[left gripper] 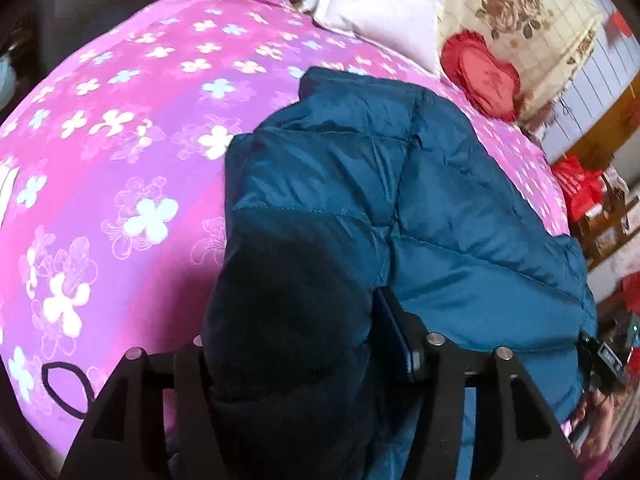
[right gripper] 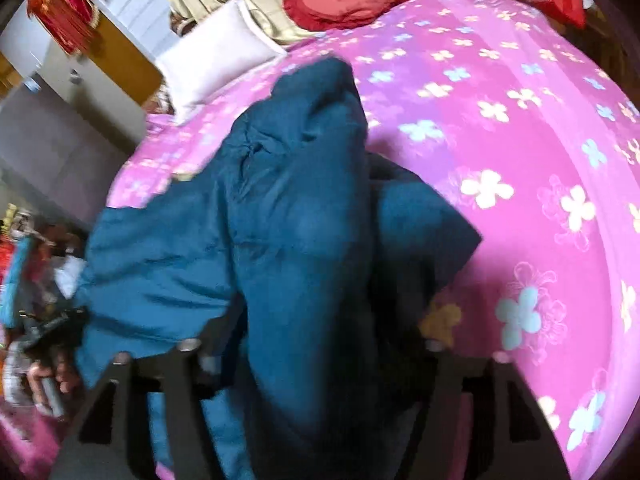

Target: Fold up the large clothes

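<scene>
A large teal puffer jacket [left gripper: 400, 184] lies on a bed with a pink flowered cover [left gripper: 120, 160]. In the left wrist view a thick, shadowed fold of it bulges up between the jaws of my left gripper [left gripper: 304, 304]. The jaws stand wide, one black finger [left gripper: 394, 320] shows beside the fold, and the other is hidden under cloth. In the right wrist view the jacket [right gripper: 288, 216] is bunched into a ridge running between the wide-set jaws of my right gripper [right gripper: 308, 248]. Its fingers are mostly covered. Neither pair of pads visibly pinches the cloth.
At the head of the bed lie a white pillow [left gripper: 380, 12], a red heart-shaped cushion [left gripper: 484, 76] and a cream rose-patterned quilt [left gripper: 520, 4]. A hand [right gripper: 44, 380] holding the other gripper shows at the bed's edge. Red bags [left gripper: 576, 188] and cluttered shelves stand beside the bed.
</scene>
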